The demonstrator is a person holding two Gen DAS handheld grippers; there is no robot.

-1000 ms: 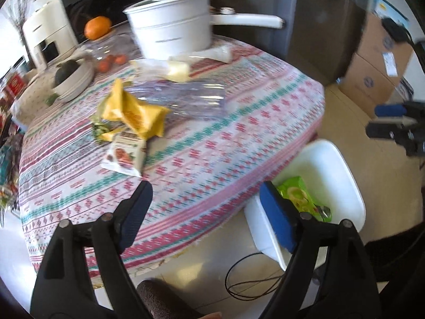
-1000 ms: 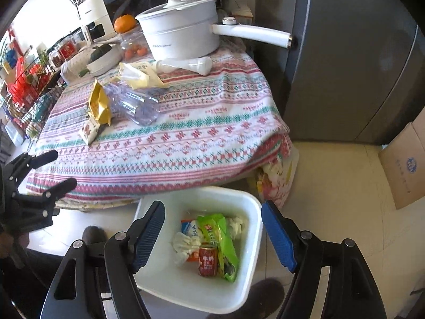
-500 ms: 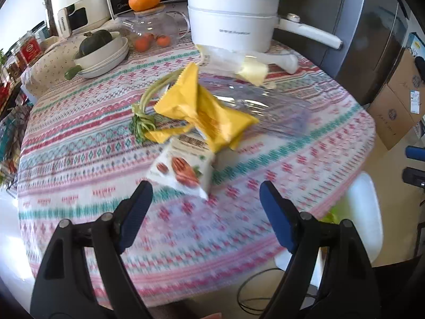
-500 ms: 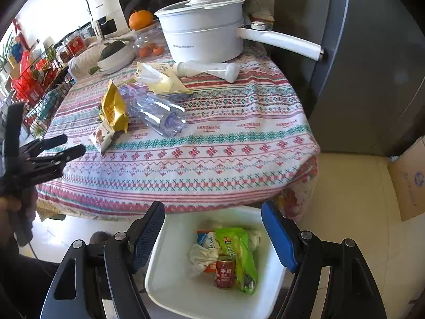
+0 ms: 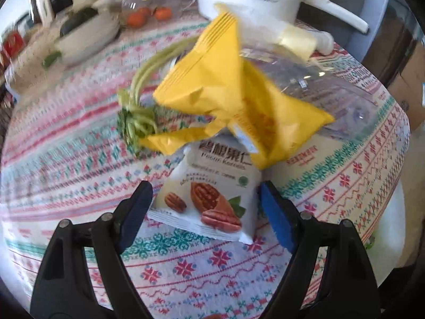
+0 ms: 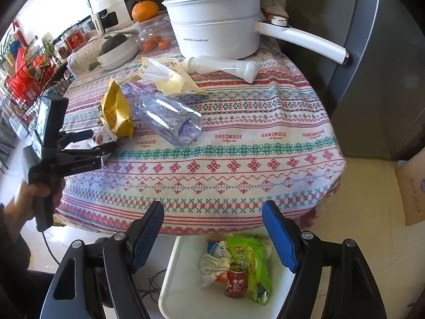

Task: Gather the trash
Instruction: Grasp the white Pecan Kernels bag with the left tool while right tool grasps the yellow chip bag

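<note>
A white pecan snack packet (image 5: 207, 199) lies on the patterned tablecloth (image 5: 332, 194), its near end between the wide-apart fingers of my left gripper (image 5: 204, 194); the pads do not press on it. A crumpled yellow bag (image 5: 233, 90) rests on the packet's far end, beside a clear plastic bottle (image 5: 340, 93). My right gripper (image 6: 212, 212) stands open with nothing in it, above the table's near edge and a white bin (image 6: 170, 279) on the floor. The right wrist view also shows the left gripper (image 6: 90, 143) at the packet (image 6: 103, 137).
The bin holds a red can (image 6: 236, 281), a green bag (image 6: 249, 263) and crumpled paper. On the table lie green stalks (image 5: 138, 117), a pale yellow wrapper (image 6: 170, 77) and a white bottle (image 6: 225, 66). A white pot (image 6: 215, 34), bowl and fruit stand behind.
My left gripper has swung from near the bin over the table and come down, so the pecan packet now lies between its fingers. The right gripper has drifted towards the table; the bin sits lower in its view.
</note>
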